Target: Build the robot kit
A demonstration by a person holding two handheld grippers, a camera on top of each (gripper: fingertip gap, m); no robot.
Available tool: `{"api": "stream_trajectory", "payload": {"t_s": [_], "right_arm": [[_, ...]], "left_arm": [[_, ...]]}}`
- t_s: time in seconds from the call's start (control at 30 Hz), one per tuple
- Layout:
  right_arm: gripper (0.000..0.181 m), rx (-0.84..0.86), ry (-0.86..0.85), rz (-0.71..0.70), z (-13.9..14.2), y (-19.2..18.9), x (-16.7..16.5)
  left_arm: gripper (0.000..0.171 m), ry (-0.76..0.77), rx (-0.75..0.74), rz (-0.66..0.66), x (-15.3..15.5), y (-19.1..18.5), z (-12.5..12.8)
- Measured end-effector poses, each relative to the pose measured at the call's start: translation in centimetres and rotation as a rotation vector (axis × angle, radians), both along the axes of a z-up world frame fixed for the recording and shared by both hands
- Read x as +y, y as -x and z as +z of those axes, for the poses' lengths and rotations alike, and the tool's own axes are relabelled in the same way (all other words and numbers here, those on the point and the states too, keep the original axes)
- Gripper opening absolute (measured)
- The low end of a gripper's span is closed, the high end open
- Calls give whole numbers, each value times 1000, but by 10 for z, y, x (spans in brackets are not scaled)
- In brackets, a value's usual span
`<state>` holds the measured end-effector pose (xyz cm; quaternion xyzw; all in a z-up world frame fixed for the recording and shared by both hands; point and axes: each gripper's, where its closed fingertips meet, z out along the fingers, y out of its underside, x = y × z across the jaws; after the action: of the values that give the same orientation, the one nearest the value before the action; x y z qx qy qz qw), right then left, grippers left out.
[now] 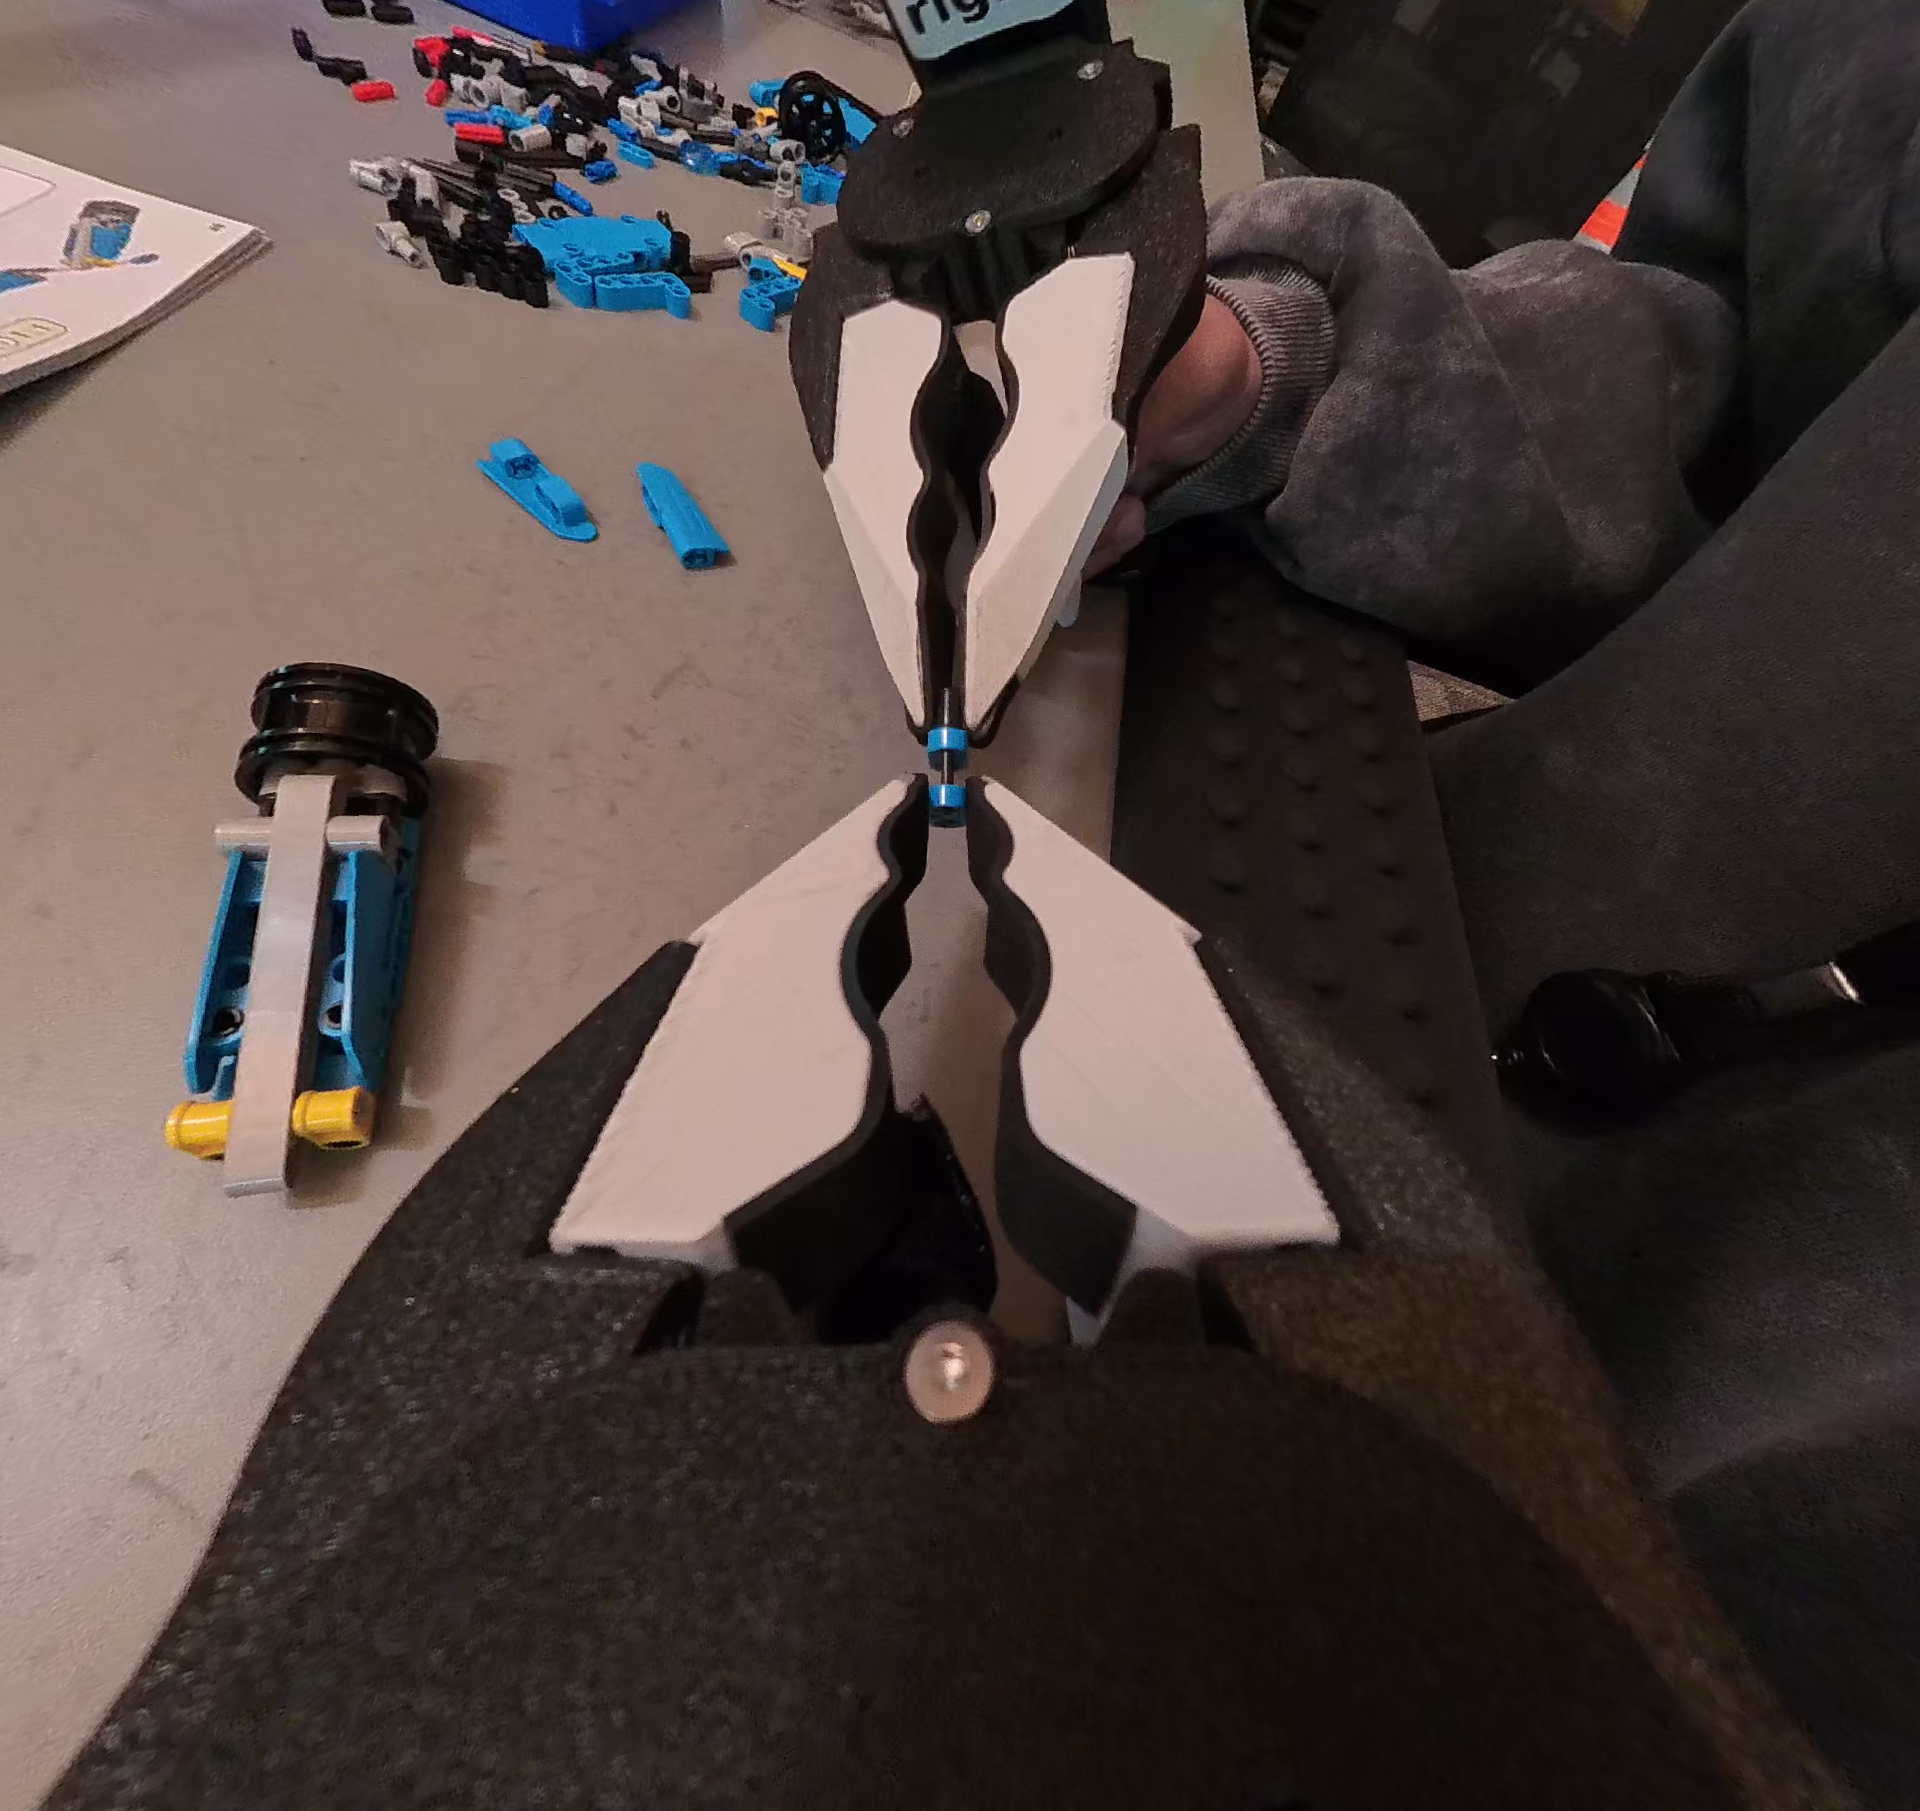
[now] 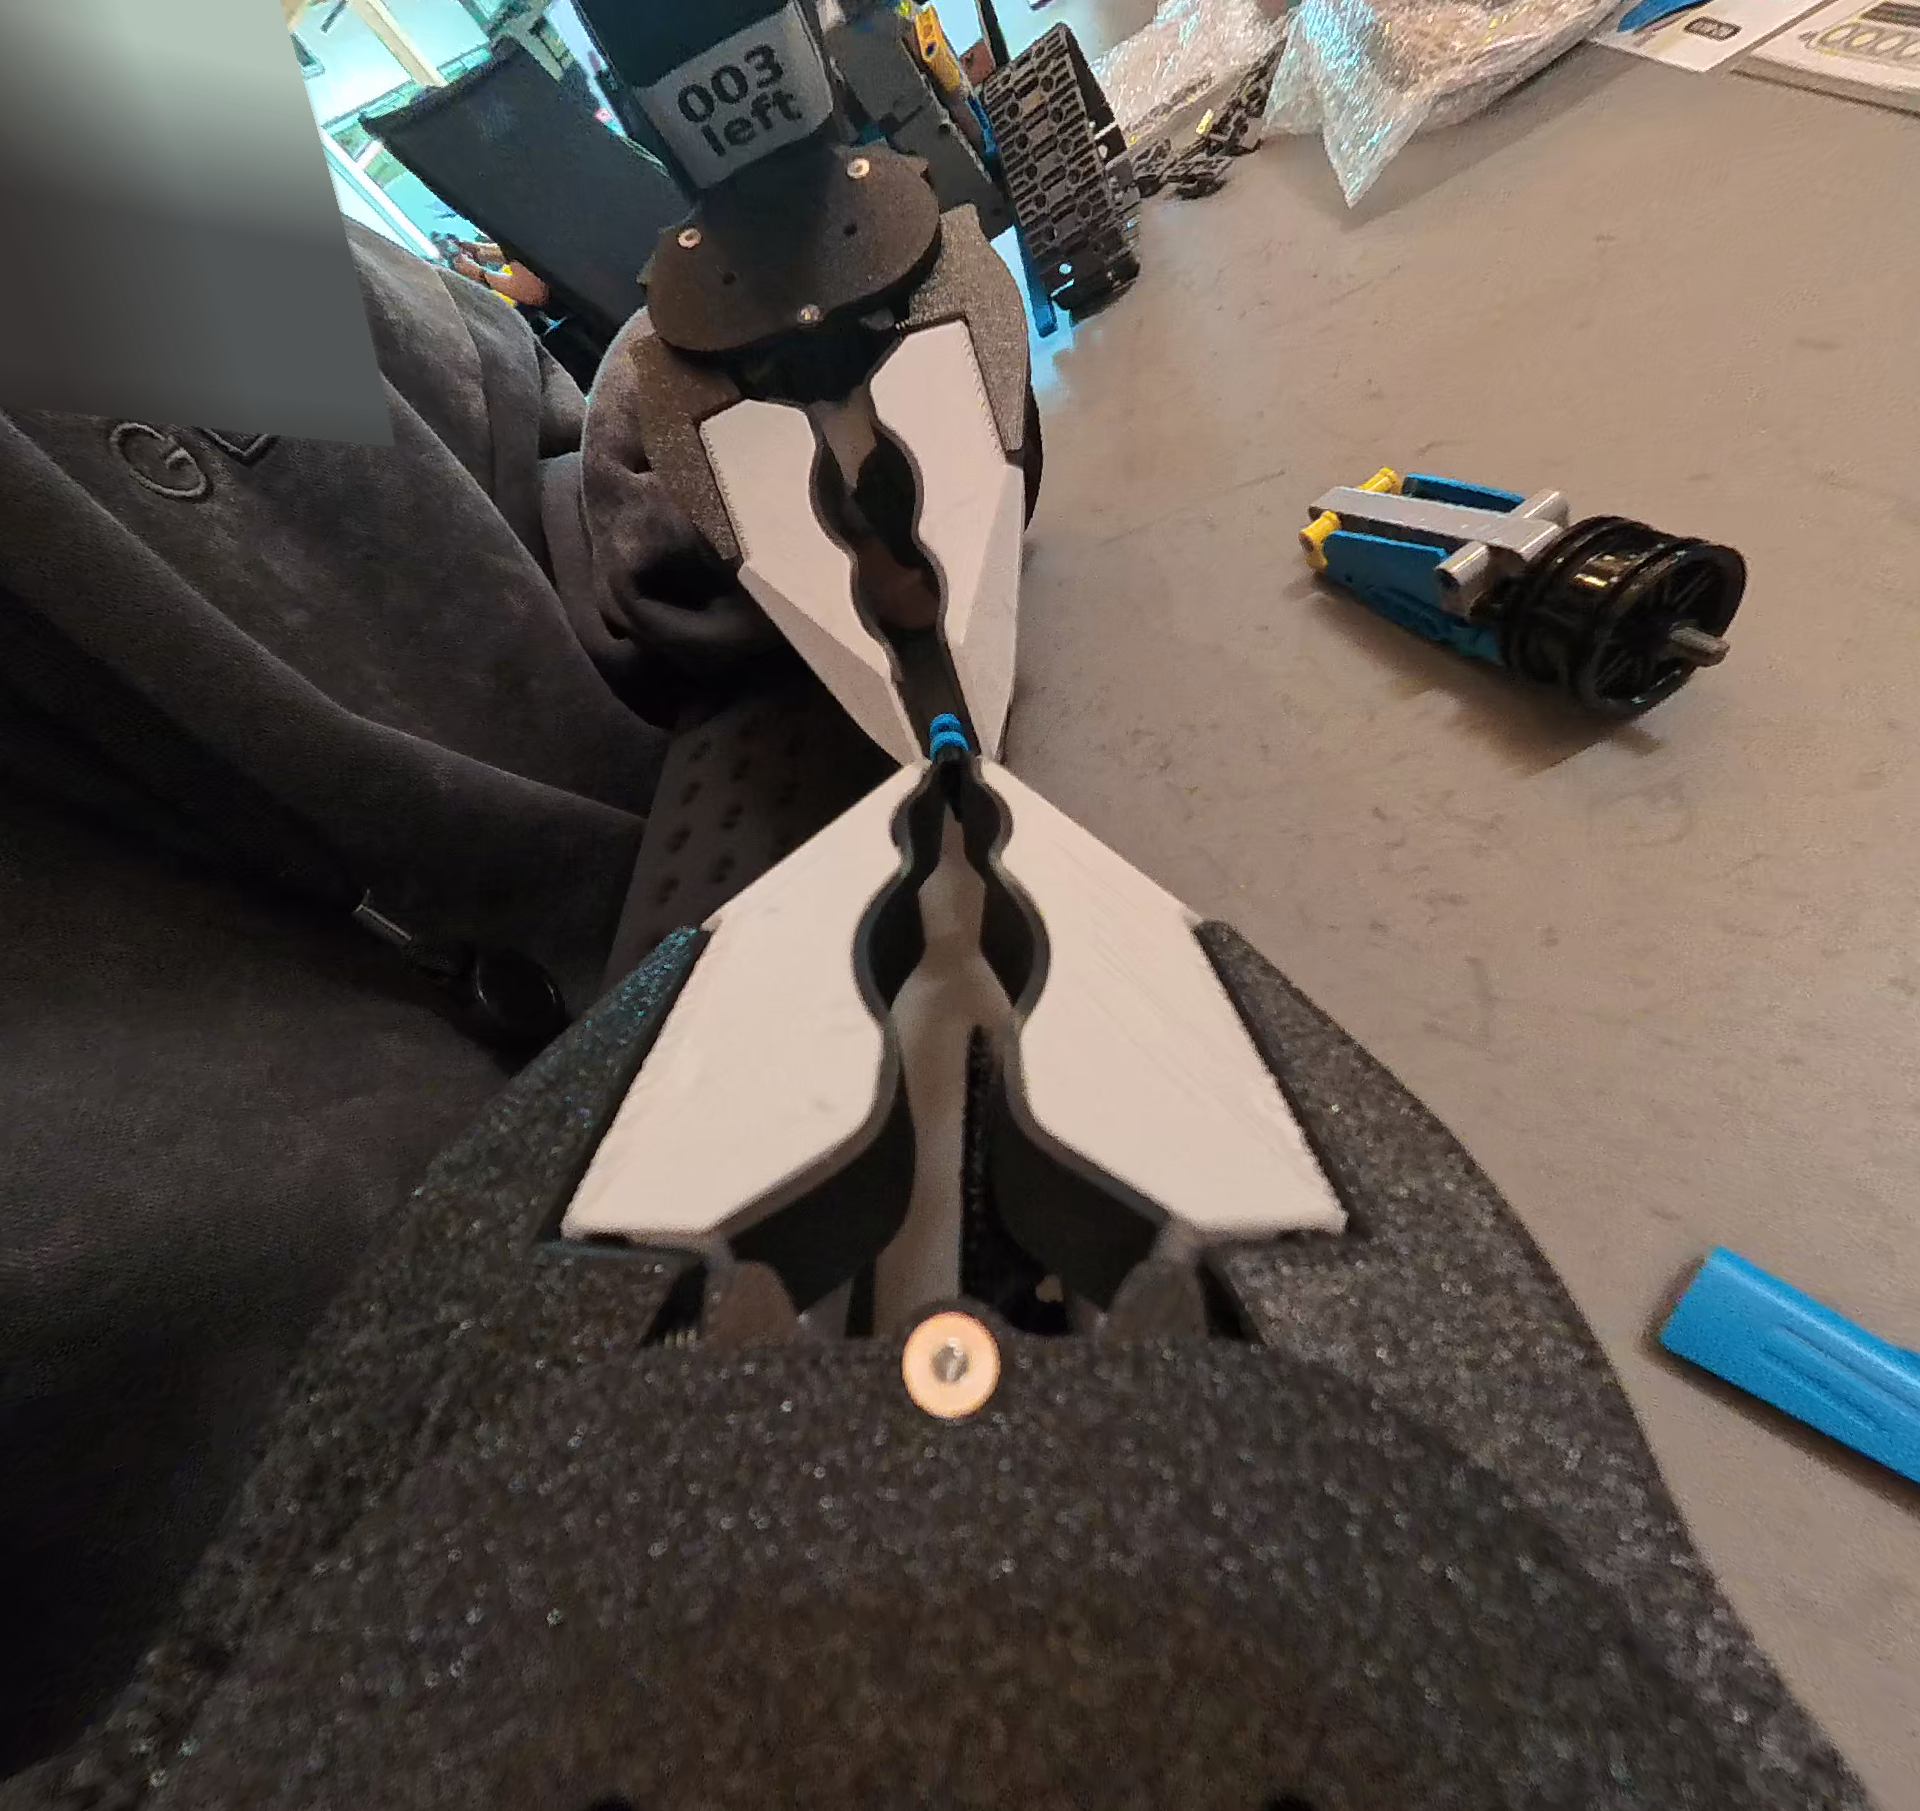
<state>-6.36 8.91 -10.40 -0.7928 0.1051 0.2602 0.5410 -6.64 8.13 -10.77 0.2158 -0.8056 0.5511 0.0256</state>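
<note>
Here the left gripper (image 1: 945,793) and the right gripper (image 1: 948,722) meet tip to tip above the grey table's (image 1: 623,681) edge. Each is pinched shut on a small blue bush (image 1: 945,803) on a thin black axle (image 1: 949,703). A blue-and-grey wheel assembly (image 1: 301,920) lies at nine o'clock, and a pile of loose bricks (image 1: 582,172) sits at eleven.

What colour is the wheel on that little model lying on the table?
Black wheel; clearest in the right wrist view.
</note>
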Motion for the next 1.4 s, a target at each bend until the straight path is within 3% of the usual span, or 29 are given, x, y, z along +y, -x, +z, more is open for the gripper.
{"api": "stream_trajectory", "payload": {"t_s": [1.4], "right_arm": [[3, 22, 26, 6, -7, 1, 3]], "left_arm": [[3, -45, -22, 9, -2, -1, -6]]}}
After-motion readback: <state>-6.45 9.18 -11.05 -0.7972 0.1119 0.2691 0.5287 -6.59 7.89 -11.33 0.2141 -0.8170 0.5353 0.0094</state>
